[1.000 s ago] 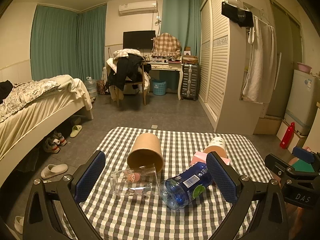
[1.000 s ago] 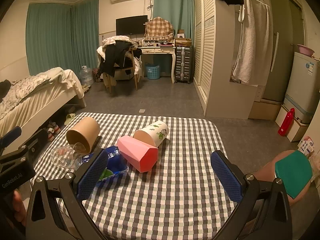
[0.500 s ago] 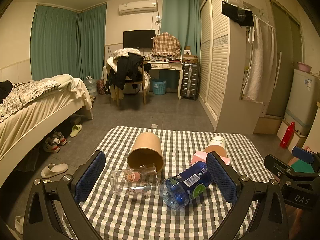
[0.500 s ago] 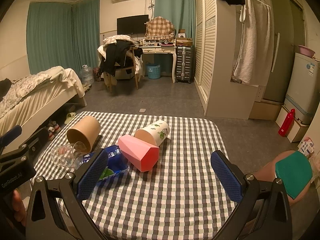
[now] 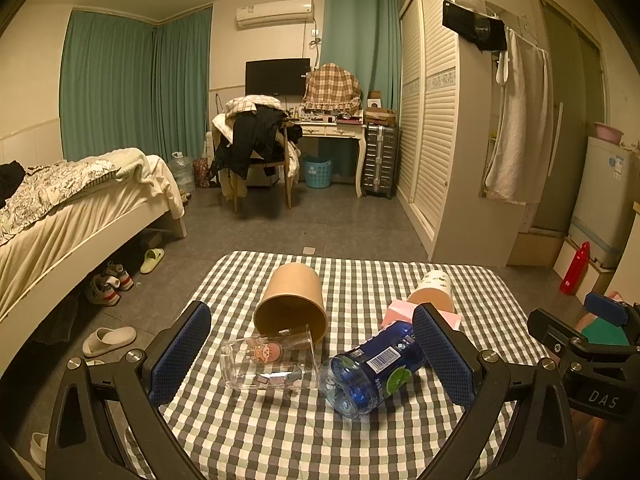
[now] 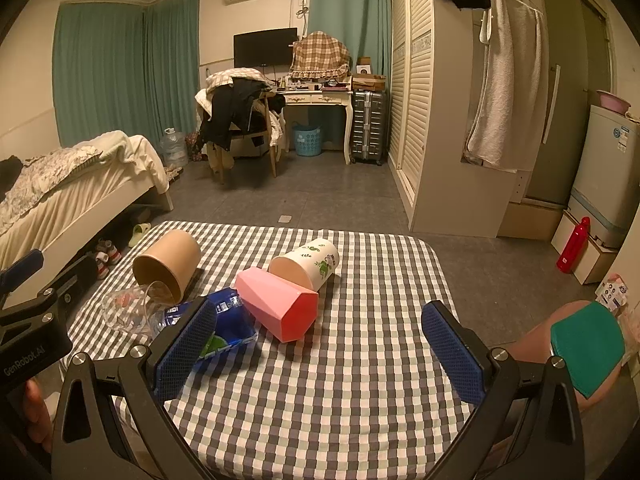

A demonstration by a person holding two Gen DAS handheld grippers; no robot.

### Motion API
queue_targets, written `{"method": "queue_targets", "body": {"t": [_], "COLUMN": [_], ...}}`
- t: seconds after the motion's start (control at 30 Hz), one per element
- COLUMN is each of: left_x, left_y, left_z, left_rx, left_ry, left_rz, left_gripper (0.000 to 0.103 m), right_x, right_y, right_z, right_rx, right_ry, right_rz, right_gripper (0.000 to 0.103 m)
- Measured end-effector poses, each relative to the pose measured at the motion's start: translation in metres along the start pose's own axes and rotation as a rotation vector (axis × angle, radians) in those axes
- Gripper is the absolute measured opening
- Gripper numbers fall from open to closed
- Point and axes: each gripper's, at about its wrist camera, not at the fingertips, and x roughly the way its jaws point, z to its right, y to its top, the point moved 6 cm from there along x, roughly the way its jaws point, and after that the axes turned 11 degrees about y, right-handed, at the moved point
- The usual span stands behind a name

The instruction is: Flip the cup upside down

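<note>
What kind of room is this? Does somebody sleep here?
Most likely a bedroom, so probably yes: there is a bed with rumpled covers, a slatted wardrobe, and a chair piled with clothes.

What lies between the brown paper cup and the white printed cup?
In the right wrist view, the pink cup lies between the brown paper cup and white printed cup.

Right gripper (image 6: 320,344) held low over checked tablecloth (image 6: 340,380), jaws wide, nothing between; pink faceted cup (image 6: 280,308) on its side, touching white leaf-print cup (image 6: 306,264); brown paper cup (image 6: 166,266), clear glass (image 6: 128,312), blue bottle (image 6: 224,320) toppled at left.
</note>
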Motion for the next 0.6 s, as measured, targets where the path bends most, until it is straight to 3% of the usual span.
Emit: {"method": "queue_targets", "body": {"t": [0.6], "left_x": [0.0011], "left_y": [-0.0008], "left_z": [0.0003], "left_rx": [0.002], "left_ry": [0.003], "left_rz": [-0.003], "left_gripper": [0.103], "right_x": [0.0012], "right_y": [0.0019], "right_z": [-0.0012], "right_rx": [0.0], "right_ry": [0.007], "right_rz": [-0.008], "right_gripper": [0.103]}}
